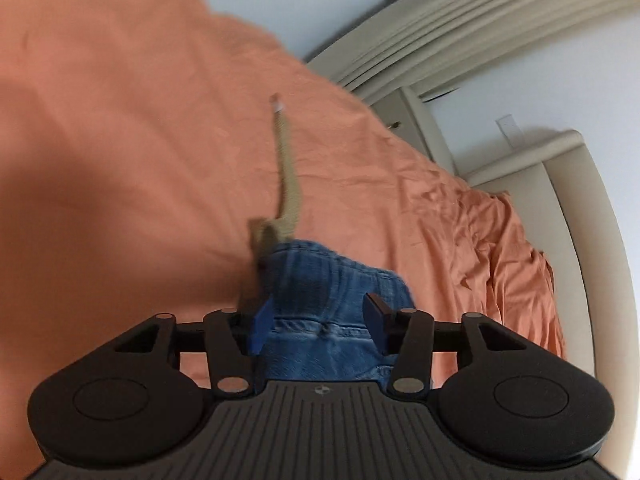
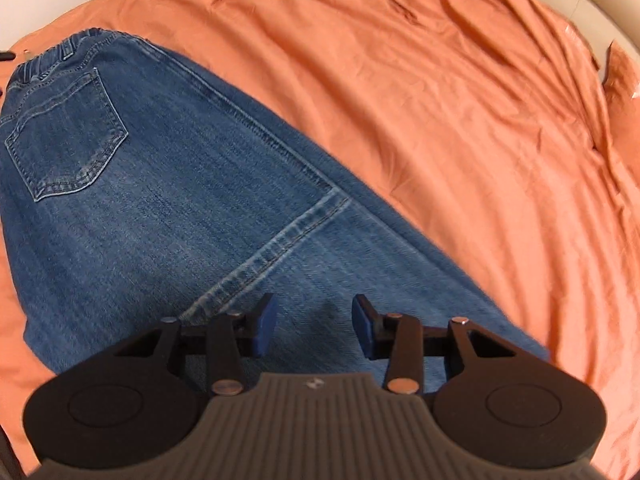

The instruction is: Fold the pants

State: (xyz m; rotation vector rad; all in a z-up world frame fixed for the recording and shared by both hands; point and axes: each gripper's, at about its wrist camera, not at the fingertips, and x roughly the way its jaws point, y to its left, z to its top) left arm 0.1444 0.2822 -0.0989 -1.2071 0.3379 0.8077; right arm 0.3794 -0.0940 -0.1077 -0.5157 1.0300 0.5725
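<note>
Blue denim pants [image 2: 160,184] lie flat on an orange bedsheet [image 2: 440,120], back pocket up, elastic waistband at the upper left, one part folded over with a hem seam across the middle. My right gripper [image 2: 314,324] is open just above the denim near the lower part. In the left wrist view my left gripper [image 1: 320,320] is open with the gathered waistband [image 1: 332,284] between its blue pads, not clamped. A beige drawstring [image 1: 286,168] runs from the waistband away across the sheet.
The orange sheet [image 1: 120,140] covers the whole bed. A cream padded headboard or bed frame [image 1: 580,208] curves along the right, with a white wall [image 1: 540,92] and beige curtains [image 1: 460,28] beyond.
</note>
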